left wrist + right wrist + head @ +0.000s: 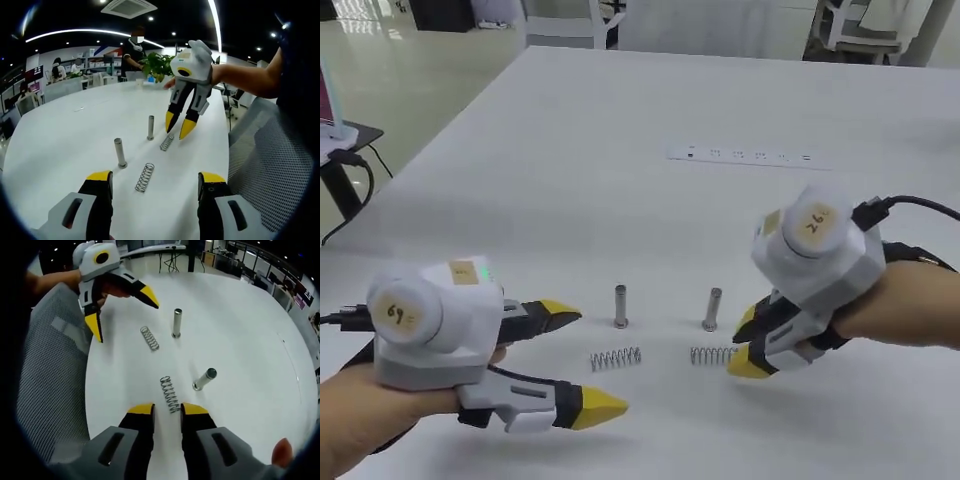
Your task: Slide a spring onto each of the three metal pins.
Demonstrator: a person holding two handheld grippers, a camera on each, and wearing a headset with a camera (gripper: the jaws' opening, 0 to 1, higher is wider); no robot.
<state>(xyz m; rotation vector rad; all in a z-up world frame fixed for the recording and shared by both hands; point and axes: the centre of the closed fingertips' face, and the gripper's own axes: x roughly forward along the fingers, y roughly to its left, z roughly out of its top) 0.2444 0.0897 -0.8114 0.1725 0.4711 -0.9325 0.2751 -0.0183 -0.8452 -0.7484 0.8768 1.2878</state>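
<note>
Two short metal pins (620,305) (712,308) stand upright on the white table (650,210). In front of each lies a spring, one on the left (616,358) and one on the right (712,354). My left gripper (582,358) is wide open, level with the left spring (144,177), which lies ahead between its jaws. My right gripper (745,345) is open with a narrow gap. The near end of the right spring (169,394) lies between its tips, ungripped. The right gripper view has both pins (204,379) (176,322), the other spring (149,337) and the left gripper (122,312).
A white power strip (740,155) lies farther back on the table. A mesh chair (270,160) stands beside the table's edge. People and a potted plant (157,65) are at the table's far end.
</note>
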